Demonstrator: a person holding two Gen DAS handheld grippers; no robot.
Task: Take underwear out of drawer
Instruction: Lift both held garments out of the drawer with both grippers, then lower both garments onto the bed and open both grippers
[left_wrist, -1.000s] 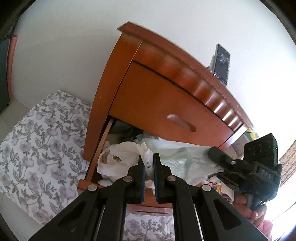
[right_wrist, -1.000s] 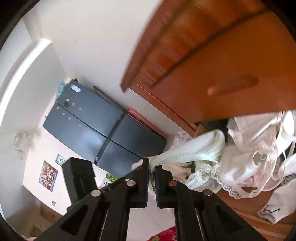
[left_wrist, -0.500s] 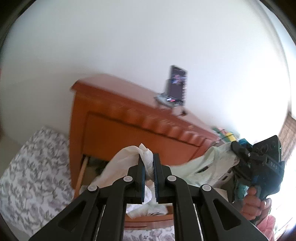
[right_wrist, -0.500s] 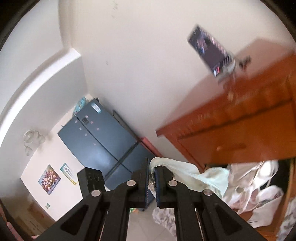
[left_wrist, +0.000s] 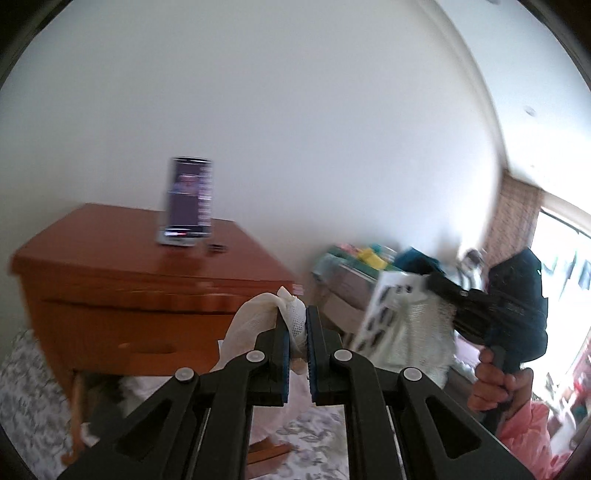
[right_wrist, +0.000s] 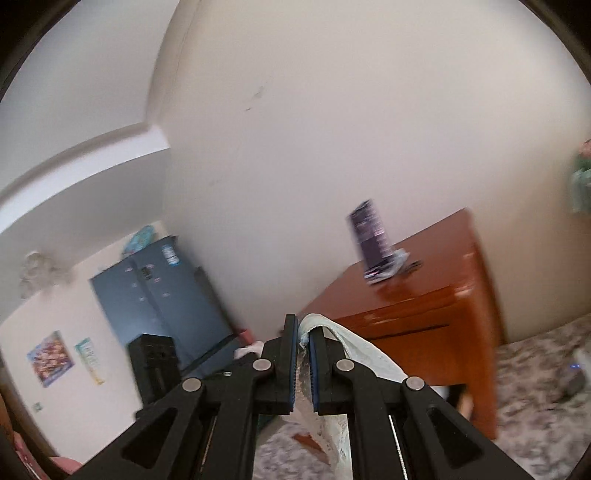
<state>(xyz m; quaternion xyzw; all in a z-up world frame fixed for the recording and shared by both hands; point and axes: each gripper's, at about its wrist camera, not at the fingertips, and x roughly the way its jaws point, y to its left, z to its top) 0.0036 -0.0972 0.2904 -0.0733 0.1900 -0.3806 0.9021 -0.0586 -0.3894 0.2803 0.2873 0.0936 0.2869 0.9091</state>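
My left gripper (left_wrist: 297, 325) is shut on a cream mesh undergarment (left_wrist: 255, 325) that drapes down over its left finger. My right gripper (right_wrist: 302, 334) is shut on a pale green lace-edged undergarment (right_wrist: 364, 356) that hangs over its right finger and down between the arms. Both are held up in the air, level with the top of the brown wooden nightstand (left_wrist: 122, 295) (right_wrist: 439, 314). The open lower drawer (left_wrist: 96, 387) shows dimly under the nightstand with pale clothes in it. In the left wrist view the right gripper (left_wrist: 439, 286) appears at the right, held by a hand (left_wrist: 495, 387), with pale fabric hanging from it.
A phone (left_wrist: 188, 201) (right_wrist: 371, 240) stands on a holder on the nightstand top. A floral bedspread (left_wrist: 22, 391) (right_wrist: 535, 376) lies around the nightstand. A blue cabinet (right_wrist: 162, 295) stands at the far wall, and a cluttered table (left_wrist: 354, 266) sits beside the nightstand.
Both grippers have risen from the drawer to above the nightstand's top, each pulling its garment up and out. The views have swung, so the drawer now sits low in both views.
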